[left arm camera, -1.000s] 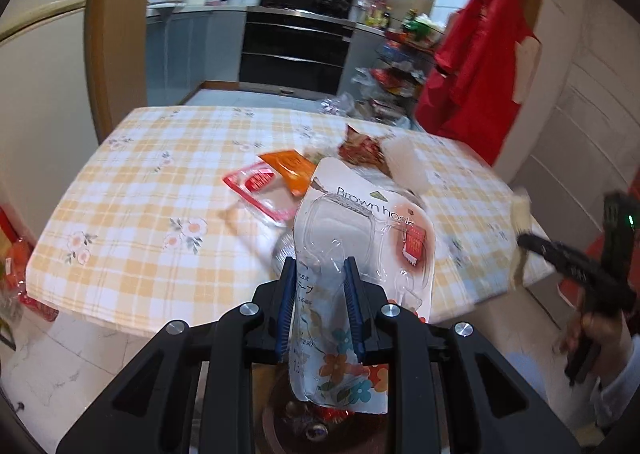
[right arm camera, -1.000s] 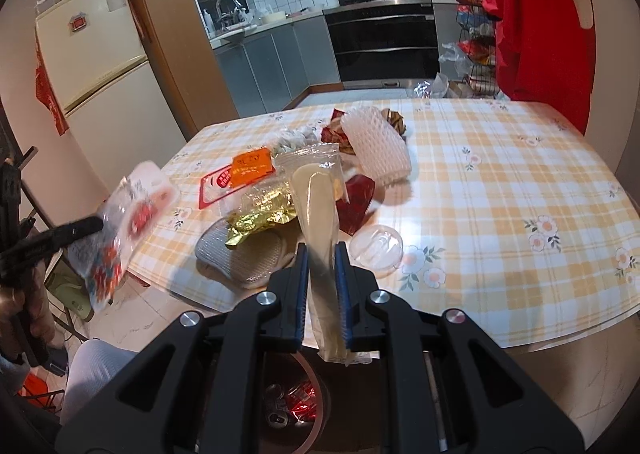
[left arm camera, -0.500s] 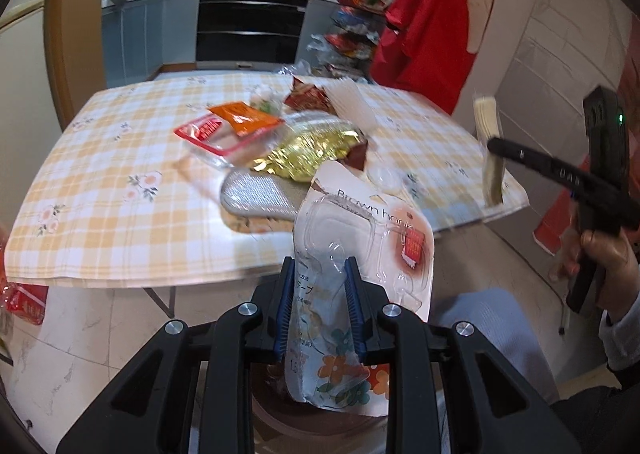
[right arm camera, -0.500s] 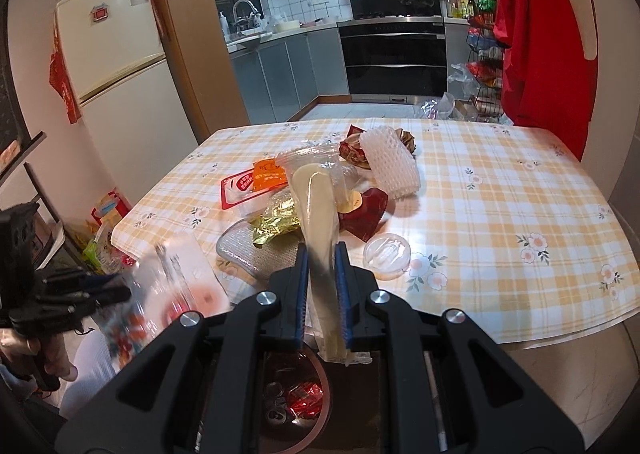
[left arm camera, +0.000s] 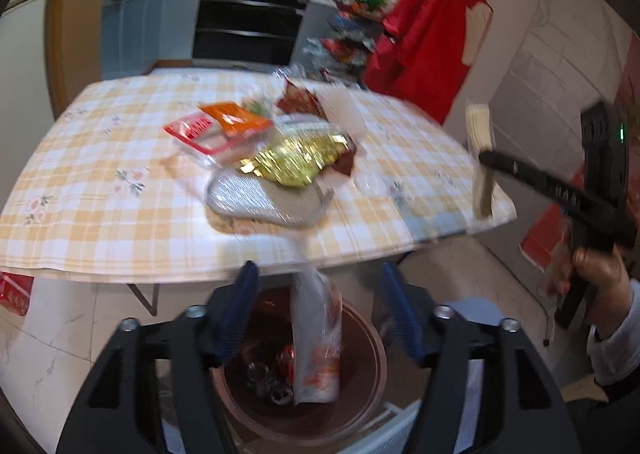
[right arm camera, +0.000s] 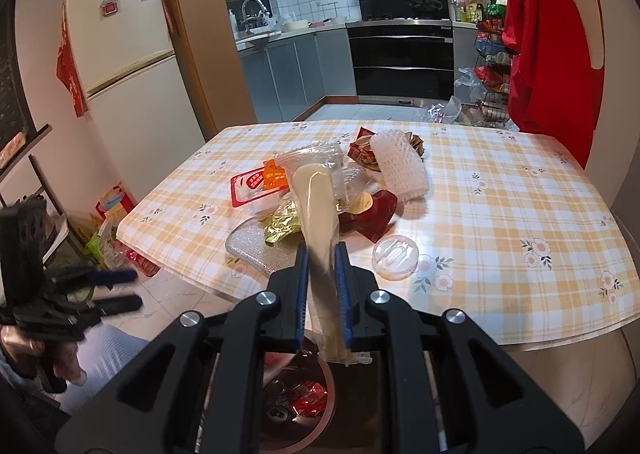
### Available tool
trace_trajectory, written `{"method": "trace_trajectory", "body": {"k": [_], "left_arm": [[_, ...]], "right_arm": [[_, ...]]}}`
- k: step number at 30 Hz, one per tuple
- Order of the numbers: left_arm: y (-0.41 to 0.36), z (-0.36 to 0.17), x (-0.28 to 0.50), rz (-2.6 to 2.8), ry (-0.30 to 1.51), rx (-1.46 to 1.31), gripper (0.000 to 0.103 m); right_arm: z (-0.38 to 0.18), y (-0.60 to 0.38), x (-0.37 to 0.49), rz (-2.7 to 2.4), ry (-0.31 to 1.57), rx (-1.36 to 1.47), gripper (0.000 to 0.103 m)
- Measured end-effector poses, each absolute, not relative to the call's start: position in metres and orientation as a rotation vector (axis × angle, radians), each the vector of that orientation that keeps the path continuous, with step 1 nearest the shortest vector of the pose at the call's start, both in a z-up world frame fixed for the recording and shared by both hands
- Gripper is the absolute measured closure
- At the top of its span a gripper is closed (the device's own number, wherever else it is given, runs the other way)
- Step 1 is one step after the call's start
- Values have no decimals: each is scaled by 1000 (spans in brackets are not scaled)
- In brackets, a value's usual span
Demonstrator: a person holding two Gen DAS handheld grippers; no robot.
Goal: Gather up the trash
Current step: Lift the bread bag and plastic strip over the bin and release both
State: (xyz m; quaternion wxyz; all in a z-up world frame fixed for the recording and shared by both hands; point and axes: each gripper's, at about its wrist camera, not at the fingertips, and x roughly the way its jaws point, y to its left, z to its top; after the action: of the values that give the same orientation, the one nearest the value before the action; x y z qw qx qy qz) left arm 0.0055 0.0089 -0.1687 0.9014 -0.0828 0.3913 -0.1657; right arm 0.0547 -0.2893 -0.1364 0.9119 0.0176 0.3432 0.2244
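My left gripper (left arm camera: 319,272) hangs over a round brown bin (left arm camera: 360,406), its jaws opening. A clear plastic package with a flower print (left arm camera: 316,334) has slipped free of the pads and stands blurred inside the bin among cans. My right gripper (right arm camera: 321,252) is shut on a long cream wrapper (right arm camera: 314,198), held above the same bin (right arm camera: 330,394) at the table's near edge. More trash lies on the checked table (right arm camera: 500,214): a gold wrapper (left arm camera: 296,160), a silver mesh pad (left arm camera: 264,198), a red-and-white packet (left arm camera: 200,130), a foam net (right arm camera: 400,166) and a clear lid (right arm camera: 395,256).
A fridge (right arm camera: 124,54) stands left of the table and a red garment (right arm camera: 552,34) hangs at the right. The kitchen with an oven (right arm camera: 400,54) lies beyond. A person's hand (left arm camera: 596,266) grips the right tool. Bags sit on the floor by the fridge.
The left jaws have spread wide and the flower-print package has dropped from between them into the bin. The right gripper keeps its hold on the cream wrapper.
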Motion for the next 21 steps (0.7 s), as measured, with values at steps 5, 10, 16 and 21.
{"method": "trace_trajectory", "body": {"k": [5,10,16,21], "left_arm": [[35,-149,2,-250,726,-221,11],[60,-136,-6,-128,668,-209,7],[88,-138,-15,-35,662,-247,6],[98,-141,-21,-5,669,-259,6]], "right_arm": [[-141,-282,53,482,725,26,86],[-145,-271,50,512,746,18,86],[-152,-247,44,575,776,-20,86],[-154,-228,38,617,791,-55,86]]}}
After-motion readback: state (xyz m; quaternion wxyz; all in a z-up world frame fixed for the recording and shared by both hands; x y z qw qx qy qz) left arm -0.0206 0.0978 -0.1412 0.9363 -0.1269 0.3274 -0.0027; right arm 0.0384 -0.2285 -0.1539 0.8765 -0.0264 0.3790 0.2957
